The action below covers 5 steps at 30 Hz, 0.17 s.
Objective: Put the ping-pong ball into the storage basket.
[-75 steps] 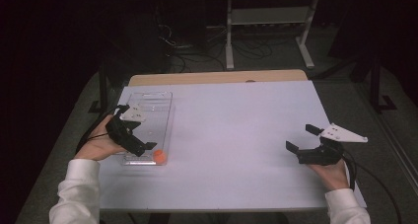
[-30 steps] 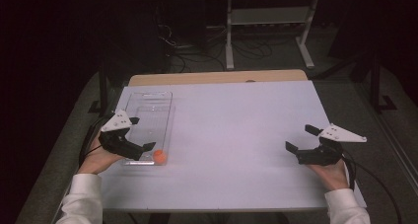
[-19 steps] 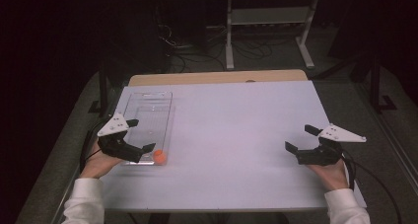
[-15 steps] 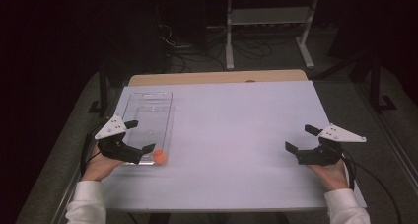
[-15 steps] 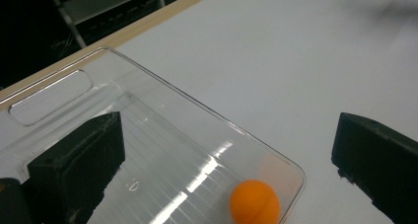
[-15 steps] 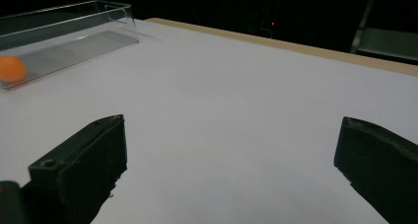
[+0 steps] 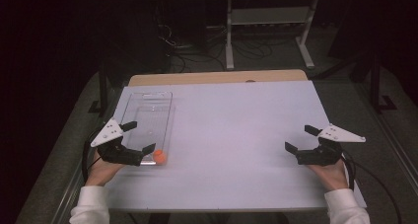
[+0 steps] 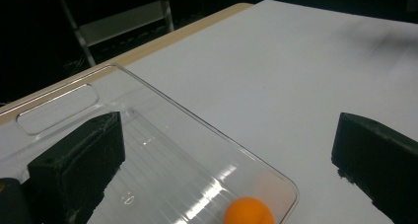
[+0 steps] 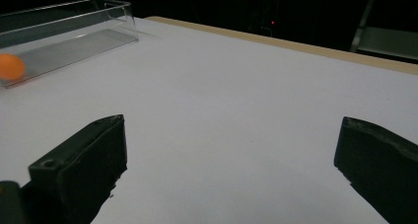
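A small orange ball (image 7: 159, 156) lies in the near right corner of a clear plastic tray (image 7: 148, 116) at the table's left. My left gripper (image 7: 139, 137) hangs open over the tray's near end, one jaw above the tray, the other beside the ball; nothing is held. In the left gripper view the ball (image 8: 248, 211) sits low between the two black jaws, inside the tray (image 8: 162, 130). My right gripper (image 7: 299, 138) rests open near the table's right front, with bare table between its jaws. From the right gripper view, the tray (image 9: 64, 24) and ball (image 9: 11, 66) appear far off.
The white table top (image 7: 236, 125) has a tan strip (image 7: 217, 78) along its far edge. Beyond it stand a metal rack (image 7: 268, 21) and floor cables in a dark room. White sleeves (image 7: 91, 206) come in from the bottom.
My left gripper has drawn back toward the near left edge, off the tray's middle. The ball stays in the tray's near corner. The right gripper has hardly moved.
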{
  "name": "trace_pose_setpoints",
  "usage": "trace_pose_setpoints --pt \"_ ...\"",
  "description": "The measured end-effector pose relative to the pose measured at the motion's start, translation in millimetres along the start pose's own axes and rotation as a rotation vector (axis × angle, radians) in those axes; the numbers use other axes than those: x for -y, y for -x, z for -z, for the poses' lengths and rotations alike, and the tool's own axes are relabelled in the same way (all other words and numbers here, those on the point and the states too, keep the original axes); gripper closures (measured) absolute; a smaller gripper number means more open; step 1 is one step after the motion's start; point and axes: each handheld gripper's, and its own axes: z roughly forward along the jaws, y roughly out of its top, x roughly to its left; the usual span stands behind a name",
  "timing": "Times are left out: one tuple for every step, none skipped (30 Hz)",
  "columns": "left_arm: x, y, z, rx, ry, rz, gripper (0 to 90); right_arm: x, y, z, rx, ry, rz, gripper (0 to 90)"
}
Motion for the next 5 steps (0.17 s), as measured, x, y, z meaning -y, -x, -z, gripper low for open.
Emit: trace_pose_setpoints --pt "0.7 0.5 0.8 -0.002 0.005 0.003 0.0 0.0 -0.1 -0.1 0.000 -0.001 0.000 0.0" --pt "1.4 0.8 1.6 -0.006 0.014 0.006 0.0 0.0 -0.3 -0.2 0.000 -0.002 0.000 0.0" --pt "2.2 1.2 2.4 -0.007 0.025 0.007 0.0 0.0 -0.4 -0.3 0.001 -0.002 0.000 0.0" --pt "2.9 1.5 3.3 -0.012 0.034 0.008 0.0 0.0 -0.6 -0.5 0.000 -0.003 0.001 0.0" --pt "3.5 1.6 3.9 -0.016 0.043 0.008 0.0 0.0 -0.8 -0.6 0.000 -0.003 0.001 0.0"
